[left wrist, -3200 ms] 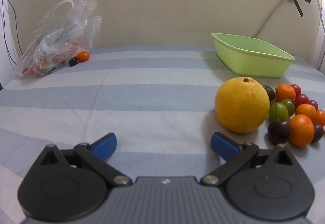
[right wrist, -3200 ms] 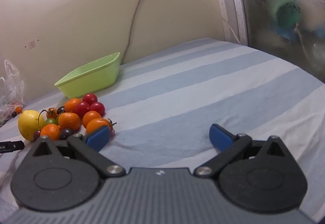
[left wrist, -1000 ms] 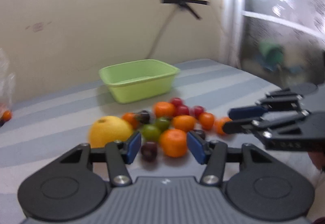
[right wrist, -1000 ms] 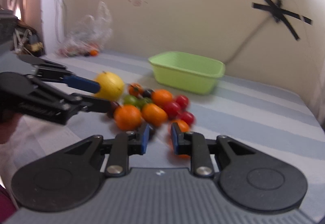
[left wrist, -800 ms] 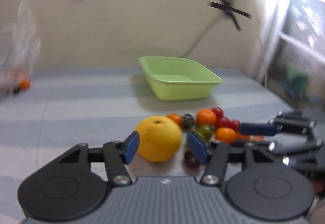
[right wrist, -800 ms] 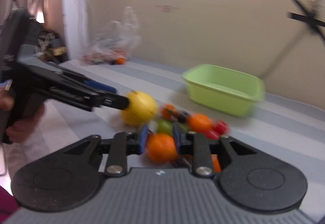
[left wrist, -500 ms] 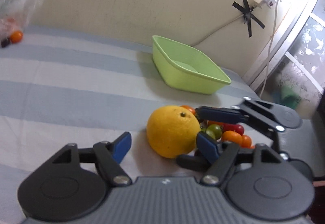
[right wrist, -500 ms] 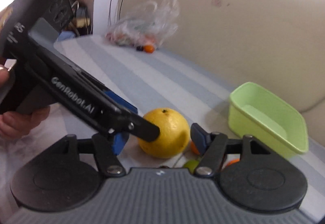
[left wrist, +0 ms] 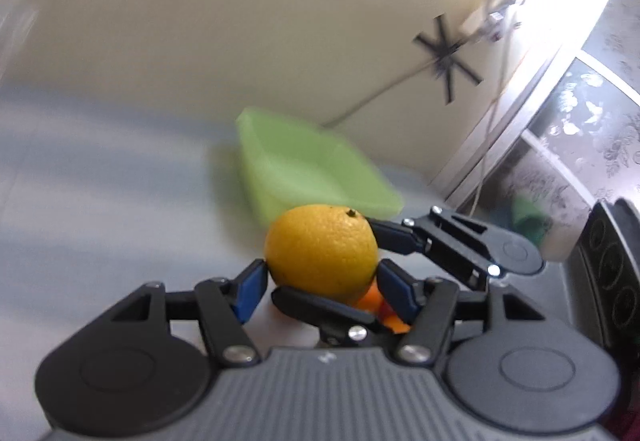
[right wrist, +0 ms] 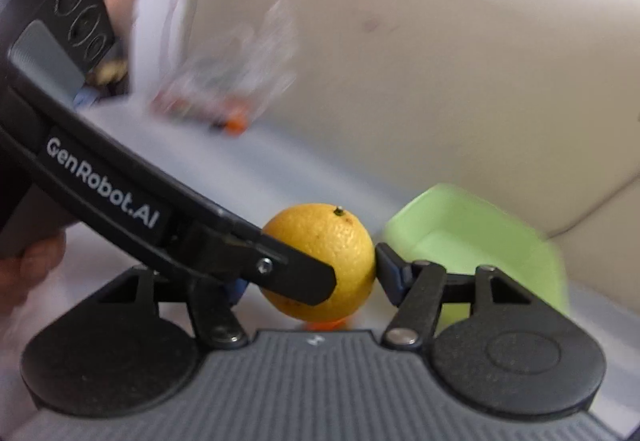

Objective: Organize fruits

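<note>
A big yellow-orange citrus (left wrist: 320, 245) sits between the blue pads of my left gripper (left wrist: 322, 289), whose jaws are closing and touch it on both sides. My right gripper (right wrist: 312, 277) comes in from the opposite side, also shut on the citrus (right wrist: 320, 241). Its right pad (right wrist: 386, 269) presses the peel; its left pad is hidden behind the left gripper's finger (right wrist: 288, 269). In the left wrist view the right gripper's fingers (left wrist: 452, 241) cross above and below the fruit. The green basin (left wrist: 312, 177) stands just behind it.
A small orange fruit (left wrist: 376, 301) shows under the citrus. Against the wall lies a plastic bag with fruit (right wrist: 232, 81), beside a loose small orange (right wrist: 236, 125). A person's hand (right wrist: 28, 269) holds the left gripper. The striped cloth (left wrist: 100, 201) covers the surface; a window frame (left wrist: 520, 129) stands at right.
Both grippers came together from opposite sides around the big citrus, and their pads now touch it. The left view has rolled and the background is blurred.
</note>
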### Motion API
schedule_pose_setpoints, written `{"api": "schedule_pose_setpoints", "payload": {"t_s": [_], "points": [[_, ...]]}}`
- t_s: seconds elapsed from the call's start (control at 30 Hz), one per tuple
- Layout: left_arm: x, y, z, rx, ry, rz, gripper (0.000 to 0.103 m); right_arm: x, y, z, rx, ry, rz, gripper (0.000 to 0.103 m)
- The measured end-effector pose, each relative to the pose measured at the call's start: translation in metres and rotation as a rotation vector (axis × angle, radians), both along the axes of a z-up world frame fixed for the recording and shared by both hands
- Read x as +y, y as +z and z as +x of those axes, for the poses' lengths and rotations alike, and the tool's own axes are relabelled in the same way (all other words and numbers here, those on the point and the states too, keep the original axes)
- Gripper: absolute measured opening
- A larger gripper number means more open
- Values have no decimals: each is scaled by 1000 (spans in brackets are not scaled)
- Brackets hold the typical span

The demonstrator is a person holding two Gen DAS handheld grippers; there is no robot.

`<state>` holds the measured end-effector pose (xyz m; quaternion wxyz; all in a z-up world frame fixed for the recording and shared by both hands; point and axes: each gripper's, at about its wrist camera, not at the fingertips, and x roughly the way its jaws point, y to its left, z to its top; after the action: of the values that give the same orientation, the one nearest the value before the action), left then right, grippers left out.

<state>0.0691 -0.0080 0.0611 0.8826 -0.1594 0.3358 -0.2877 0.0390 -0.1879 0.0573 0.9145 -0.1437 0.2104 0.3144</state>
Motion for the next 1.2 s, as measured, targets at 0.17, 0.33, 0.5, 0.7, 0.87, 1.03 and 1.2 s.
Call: {"api": "schedule_pose_setpoints", "payload": {"t_s": [0.17,0.33,0.5,0.7,0.87,1.03,1.2], "points": [[-58,18,64,-29,-63,48,62,-43,12,58,50,-160,64,67],[-87,-9,107,69,-79,32,63,-68,-9,99,157,-248,56,67],[-99,-13,109,57,-44,96,67,-66,-19,103,169,-256,44,69],[-90,16,78,-8,-18,102,68,-74,0,69,105,-262,84,71],[-66,26,-14,-177,-31,220,68,-104,3,-8,127,-304,181,86],[-66,-2,-94,-280,-81,355,67,-121,-17,-84,83,-388,190,62],[-91,-31,-110,-274,-146,429,59,-132,-38,-104,137,-464,204,40]]}}
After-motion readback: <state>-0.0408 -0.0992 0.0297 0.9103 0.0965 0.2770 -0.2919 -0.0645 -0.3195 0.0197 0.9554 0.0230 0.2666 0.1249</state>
